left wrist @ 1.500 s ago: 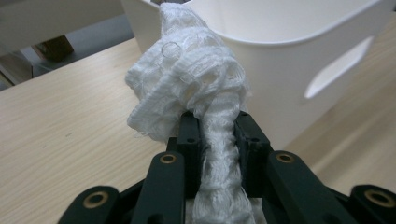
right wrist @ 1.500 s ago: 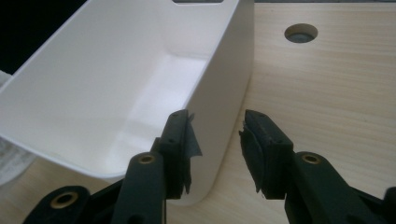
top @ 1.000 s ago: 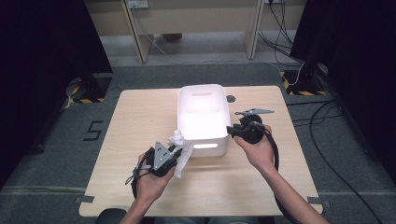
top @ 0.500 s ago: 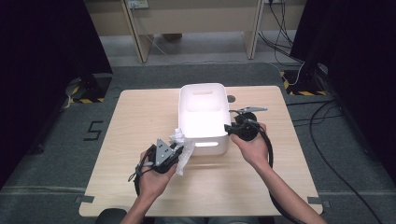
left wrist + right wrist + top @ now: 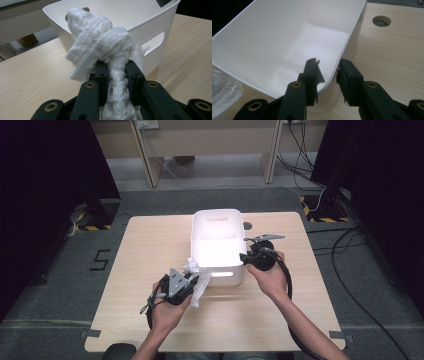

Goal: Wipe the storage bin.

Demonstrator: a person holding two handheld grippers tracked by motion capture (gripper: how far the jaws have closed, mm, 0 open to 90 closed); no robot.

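Clamping my left gripper [image 5: 116, 72] on the white cloth [image 5: 100, 47] beside the white bin [image 5: 218, 245]; my right gripper [image 5: 327, 72] straddles its rim, part-open.

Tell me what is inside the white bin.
The white bin looks bare inside: floor and walls show nothing in the high and right gripper views. The near corner by the right gripper is hidden. The white cloth is outside it, in the left gripper.

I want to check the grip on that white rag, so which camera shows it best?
The left gripper view: the white knotted rag sits close up, pinched between the left gripper jaws. The high view shows it small beside the white bin. The right gripper view catches a blurred bit at its left edge.
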